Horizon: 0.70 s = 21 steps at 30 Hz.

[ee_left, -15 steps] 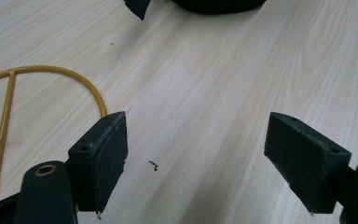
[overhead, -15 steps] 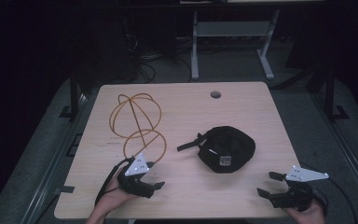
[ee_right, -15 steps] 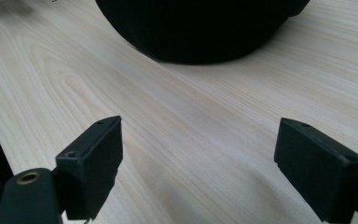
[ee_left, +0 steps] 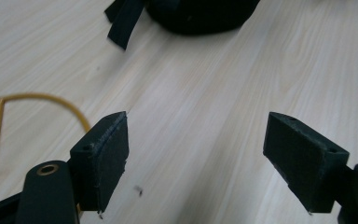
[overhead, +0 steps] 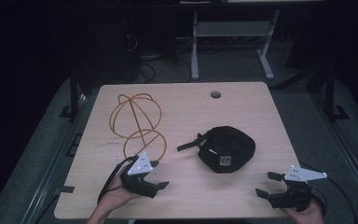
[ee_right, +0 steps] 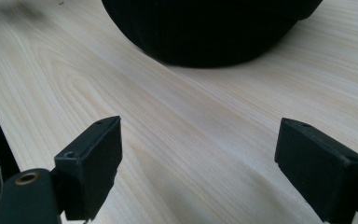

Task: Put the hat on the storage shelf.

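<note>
A: On the left of the bench [overhead: 242, 93], a gold wire stand [overhead: 137, 123] sits upright. Just below it the left claw [overhead: 161, 175] hovers, jaws spread wide, nothing between them.

B: And the black cap [overhead: 226, 147]?

A: Mid-bench, upside down it seems, though the dark fabric makes that hard to read; its strap [overhead: 189, 143] points toward the stand. At far right, the right claw [overhead: 266, 183] waits near the bench edge, jaws also apart and empty.

B: Best approach?

A: Probably pinch the rim from both sides and lift level, keeping clear of the loose strap.
</note>
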Tool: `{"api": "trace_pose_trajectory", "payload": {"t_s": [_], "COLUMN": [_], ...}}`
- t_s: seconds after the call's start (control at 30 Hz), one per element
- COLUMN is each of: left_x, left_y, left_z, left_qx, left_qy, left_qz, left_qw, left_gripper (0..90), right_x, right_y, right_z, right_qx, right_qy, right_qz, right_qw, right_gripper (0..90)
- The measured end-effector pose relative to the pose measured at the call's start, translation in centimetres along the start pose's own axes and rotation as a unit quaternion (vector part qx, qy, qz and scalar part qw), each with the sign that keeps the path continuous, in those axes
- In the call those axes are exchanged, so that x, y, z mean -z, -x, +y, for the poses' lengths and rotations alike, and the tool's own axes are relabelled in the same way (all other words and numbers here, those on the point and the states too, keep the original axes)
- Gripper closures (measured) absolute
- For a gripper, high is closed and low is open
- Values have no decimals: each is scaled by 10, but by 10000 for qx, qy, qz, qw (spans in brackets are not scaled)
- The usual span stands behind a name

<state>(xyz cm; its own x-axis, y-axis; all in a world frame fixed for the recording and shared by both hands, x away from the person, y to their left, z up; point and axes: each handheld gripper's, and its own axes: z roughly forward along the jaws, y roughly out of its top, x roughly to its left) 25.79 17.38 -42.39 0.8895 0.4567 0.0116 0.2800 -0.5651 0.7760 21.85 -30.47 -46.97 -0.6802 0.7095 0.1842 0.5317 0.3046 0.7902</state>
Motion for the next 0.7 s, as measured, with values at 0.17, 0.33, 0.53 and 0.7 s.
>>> {"api": "trace_pose_trajectory", "payload": {"t_s": [0.17, 0.33, 0.53, 0.7], "left_x": [-3, -8, -15, -25], "left_y": [4, 6, 10, 11], "left_z": [21, 40, 66, 92], "left_qx": [-129, -244, -417, -617], "left_qy": [-13, -67, -70, -121], "left_qz": [-159, -283, -388, -476], "left_qw": [9998, 9993, 9984, 9969], "left_gripper": [223, 227, 236, 242], "right_x": [1, 1, 1, 1], "right_y": [0, 1, 1, 1], "right_z": [0, 0, -1, 0], "right_qx": [2, 2, 17, 24], "right_qy": [29, 18, 8, -1], "right_qz": [10, 47, 76, 102], "right_qw": [10000, 10000, 10000, 9999], "right_gripper": [145, 145, 145, 146]}}
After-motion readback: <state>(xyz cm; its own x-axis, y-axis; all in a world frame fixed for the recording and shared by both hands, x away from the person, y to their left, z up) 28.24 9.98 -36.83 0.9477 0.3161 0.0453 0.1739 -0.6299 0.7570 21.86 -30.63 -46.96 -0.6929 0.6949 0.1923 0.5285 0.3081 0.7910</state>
